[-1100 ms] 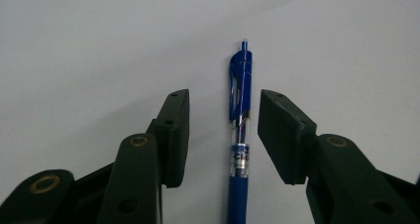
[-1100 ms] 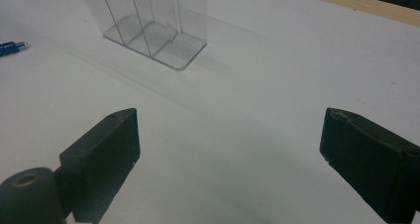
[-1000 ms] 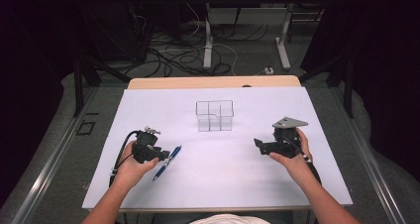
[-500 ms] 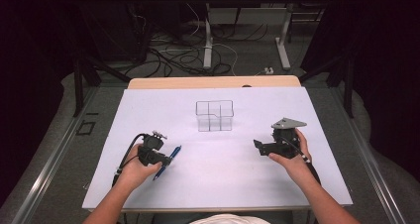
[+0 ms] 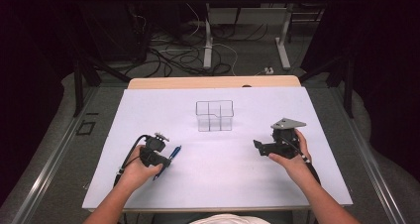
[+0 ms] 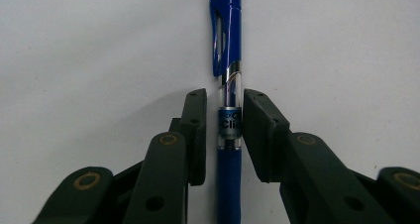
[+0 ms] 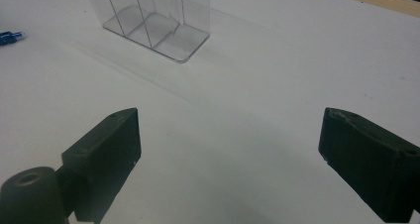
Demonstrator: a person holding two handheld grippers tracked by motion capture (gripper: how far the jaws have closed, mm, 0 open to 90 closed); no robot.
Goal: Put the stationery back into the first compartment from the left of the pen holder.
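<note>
Blue pen [image 6: 229,110], lying flat on the white table [image 5: 218,184], has a glossy blue cap and clip at its far end, a clear section with a silver band and printed label in the middle, and a darker blue grip toward the camera. In the left gripper view the left gripper [image 6: 225,130] straddles the barrel at the label: its jaws stand narrowly parted, one on each side, with thin slivers of gap, so they are close about the pen but not visibly clamped. From above, the left gripper [image 5: 154,153] sits at the table's near left with the pen [image 5: 173,152] poking out beside it. A clear divided box [image 5: 214,116] stands mid-table. Right gripper [image 7: 228,149], well apart at the right, gapes wide and holds nothing.
</note>
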